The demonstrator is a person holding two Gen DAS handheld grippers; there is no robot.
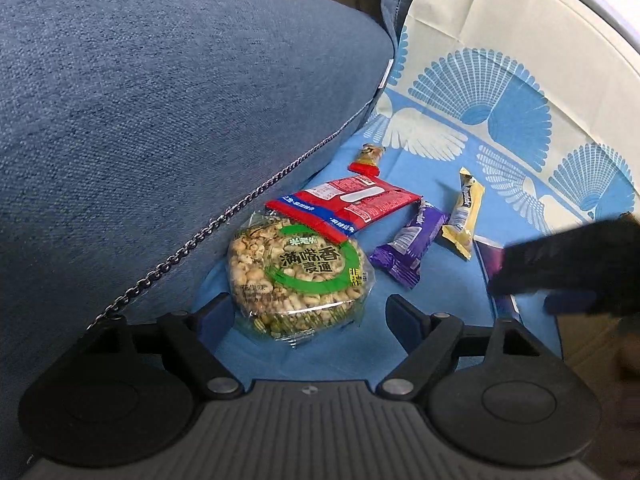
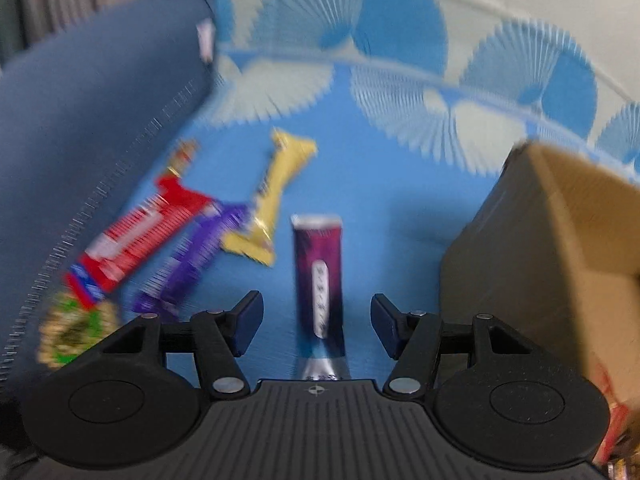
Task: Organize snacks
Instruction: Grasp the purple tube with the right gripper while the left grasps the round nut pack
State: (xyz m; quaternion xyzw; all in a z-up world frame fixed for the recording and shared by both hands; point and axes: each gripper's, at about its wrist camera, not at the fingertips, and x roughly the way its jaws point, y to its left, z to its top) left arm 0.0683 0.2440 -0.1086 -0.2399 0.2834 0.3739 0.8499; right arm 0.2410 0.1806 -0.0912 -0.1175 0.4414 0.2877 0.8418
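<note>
Blue denim cushion (image 1: 160,120) fills the left. Beside it, the left gripper (image 1: 304,320) stands wide apart around the round puffed-grain cake (image 1: 296,276), pads not pressing. Farther right lie a red packet (image 1: 352,204), purple bar (image 1: 408,248) and yellow bar (image 1: 464,220). The right gripper (image 2: 316,326) straddles a dark-purple pack (image 2: 318,272), parted, gripping nothing. A cardboard box (image 2: 560,240) stands right.

We see the whole right wrist view smeared; print on the dark purple packet (image 2: 318,276) stays unreadable. Right of that packet, the cardboard box (image 2: 560,240) runs off the edge. In the left view, the blurred right claw (image 1: 520,280) covers most of it.
</note>
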